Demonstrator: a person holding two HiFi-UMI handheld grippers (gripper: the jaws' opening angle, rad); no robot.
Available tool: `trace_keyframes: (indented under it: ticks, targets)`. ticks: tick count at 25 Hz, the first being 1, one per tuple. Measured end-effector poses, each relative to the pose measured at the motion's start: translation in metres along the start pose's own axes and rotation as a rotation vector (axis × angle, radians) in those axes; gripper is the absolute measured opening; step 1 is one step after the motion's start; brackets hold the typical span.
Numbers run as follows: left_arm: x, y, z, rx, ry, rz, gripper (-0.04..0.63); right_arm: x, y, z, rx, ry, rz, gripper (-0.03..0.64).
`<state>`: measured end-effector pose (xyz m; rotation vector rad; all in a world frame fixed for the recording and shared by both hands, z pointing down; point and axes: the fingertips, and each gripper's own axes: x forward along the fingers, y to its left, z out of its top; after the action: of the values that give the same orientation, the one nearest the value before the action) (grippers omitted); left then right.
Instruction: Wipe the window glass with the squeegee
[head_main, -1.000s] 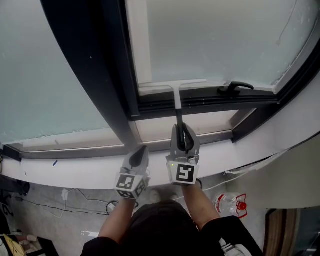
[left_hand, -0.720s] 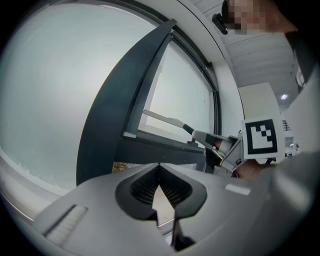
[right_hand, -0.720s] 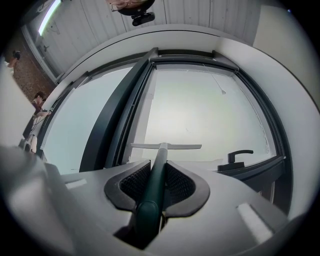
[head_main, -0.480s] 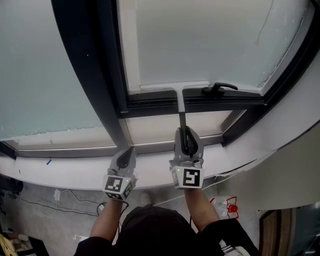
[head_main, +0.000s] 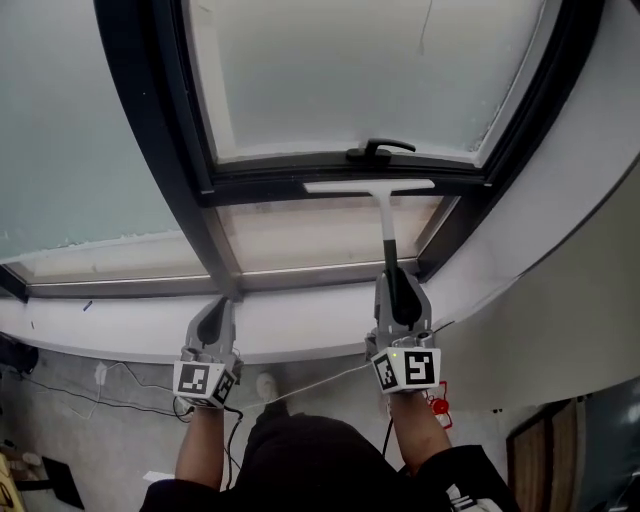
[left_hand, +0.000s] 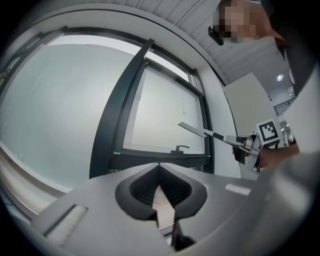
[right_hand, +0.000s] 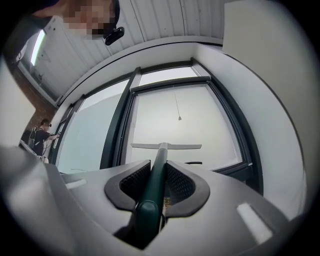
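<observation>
I am holding the squeegee (head_main: 386, 228) by its dark handle. Its pale blade is showing level across the dark lower frame rail (head_main: 260, 184), just below the window handle (head_main: 381, 150), and in the head view it is not lying on the window glass (head_main: 340, 70). In the left gripper view the squeegee (left_hand: 201, 131) is standing out in front of the pane, so I am judging it to be off the glass, though I cannot tell for sure. My right gripper (head_main: 397, 287) is clamping the handle firmly, its jaws pressed against both sides of the shaft (right_hand: 155, 176). My left gripper (head_main: 216, 318) is hanging low by the white sill (head_main: 300, 330), jaws together on nothing (left_hand: 160, 186). I am judging this as the gap between strokes. The next move calls for lifting the blade to the top of the pane, pressing it flat and drawing it down evenly.
</observation>
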<state>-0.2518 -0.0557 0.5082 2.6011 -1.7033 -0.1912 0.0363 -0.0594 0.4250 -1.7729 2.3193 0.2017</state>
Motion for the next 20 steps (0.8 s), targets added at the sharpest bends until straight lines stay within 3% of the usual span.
trace_keyframes:
  ticks: [7,13,20]
  targets:
    - [-0.065,-0.048,-0.012,0.023,0.051,0.081,-0.002,-0.073,-0.034,0.009,0.032,0.019,0.026,0.098]
    - [-0.094,-0.086,-0.010,-0.017,0.030,0.036,-0.002,-0.125,-0.037,0.009,0.018,0.037,0.068,0.098]
    - [-0.117,-0.082,-0.011,-0.068,0.014,0.021,-0.002,-0.162,-0.047,-0.003,0.037,0.086,0.005,0.098]
